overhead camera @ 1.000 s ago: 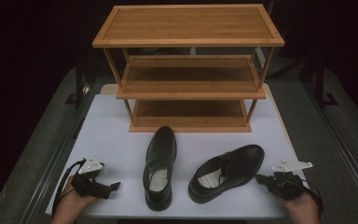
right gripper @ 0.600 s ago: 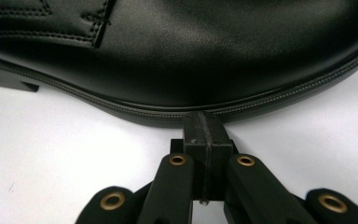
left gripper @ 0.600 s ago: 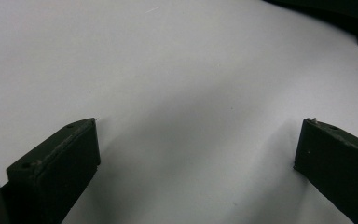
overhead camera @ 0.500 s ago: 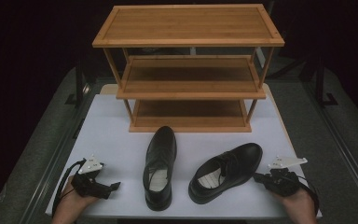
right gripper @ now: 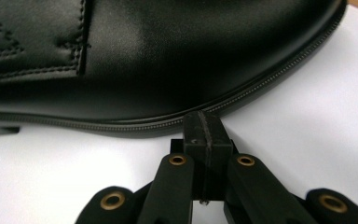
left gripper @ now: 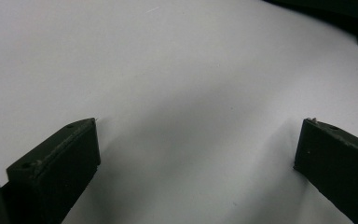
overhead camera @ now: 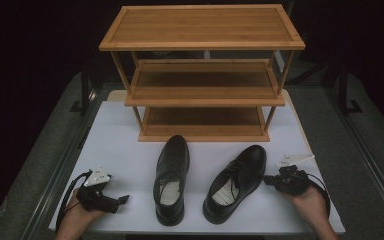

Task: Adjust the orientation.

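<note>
Right shoe: black leather lace-up, smooth and glossy, with a stitched welt along the sole edge. It lies on the white counter, right of centre, toe angled up and to the right, heel toward the person. The pale insole shows through the opening. In the right gripper view its side panel carries double stitching and the welt seam runs just above the jaw tips.

Left shoe: same make and finish, standing just beside the first, toe pointing at the rack. The two shoes are near each other but apart.

Right gripper: held in the right hand at the right shoe's outer side. Jaws are fully closed, pads pressed together with nothing between them; the tips sit at the sole edge, whether touching cannot be told.

Left gripper: held in the left hand at the counter's near left corner, well apart from both shoes. Jaws stand wide open over bare counter, holding nothing.

Rack: three wooden shelves, at the far side of the counter.

Markings: no brand, label or writing is legible on either shoe or insole.
</note>
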Action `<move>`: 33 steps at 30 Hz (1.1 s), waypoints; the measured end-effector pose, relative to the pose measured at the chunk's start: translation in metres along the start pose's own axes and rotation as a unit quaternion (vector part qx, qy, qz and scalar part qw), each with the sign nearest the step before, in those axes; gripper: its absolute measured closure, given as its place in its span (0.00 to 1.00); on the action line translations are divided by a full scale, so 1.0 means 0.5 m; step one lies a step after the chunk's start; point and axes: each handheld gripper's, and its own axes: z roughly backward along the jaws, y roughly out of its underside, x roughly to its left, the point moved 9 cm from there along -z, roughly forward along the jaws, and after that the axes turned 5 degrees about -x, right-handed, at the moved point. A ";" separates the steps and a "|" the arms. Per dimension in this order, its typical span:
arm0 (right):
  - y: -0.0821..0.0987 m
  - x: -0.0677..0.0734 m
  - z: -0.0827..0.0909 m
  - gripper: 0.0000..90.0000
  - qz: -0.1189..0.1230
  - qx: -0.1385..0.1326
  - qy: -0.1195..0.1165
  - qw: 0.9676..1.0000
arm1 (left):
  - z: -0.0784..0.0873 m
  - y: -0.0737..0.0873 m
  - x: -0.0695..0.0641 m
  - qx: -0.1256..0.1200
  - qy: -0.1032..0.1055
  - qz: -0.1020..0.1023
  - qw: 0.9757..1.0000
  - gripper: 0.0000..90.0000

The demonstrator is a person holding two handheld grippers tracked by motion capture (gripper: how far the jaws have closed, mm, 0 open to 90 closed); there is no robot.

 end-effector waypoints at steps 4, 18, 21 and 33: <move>-0.017 0.001 -0.016 1.00 0.004 0.003 -0.001 1.000 | 0.000 0.000 0.000 0.000 0.000 0.000 1.000 0.00; -0.068 0.006 -0.068 1.00 0.027 0.010 -0.008 1.000 | 0.000 0.000 0.000 -0.001 0.000 0.000 1.000 0.00; -0.075 0.007 -0.076 1.00 0.026 0.008 -0.009 1.000 | 0.000 0.000 0.000 -0.001 0.000 0.001 1.000 0.00; -0.063 0.040 -0.022 1.00 0.004 -0.042 -0.032 0.999 | 0.000 0.000 0.000 0.000 0.000 0.000 1.000 0.00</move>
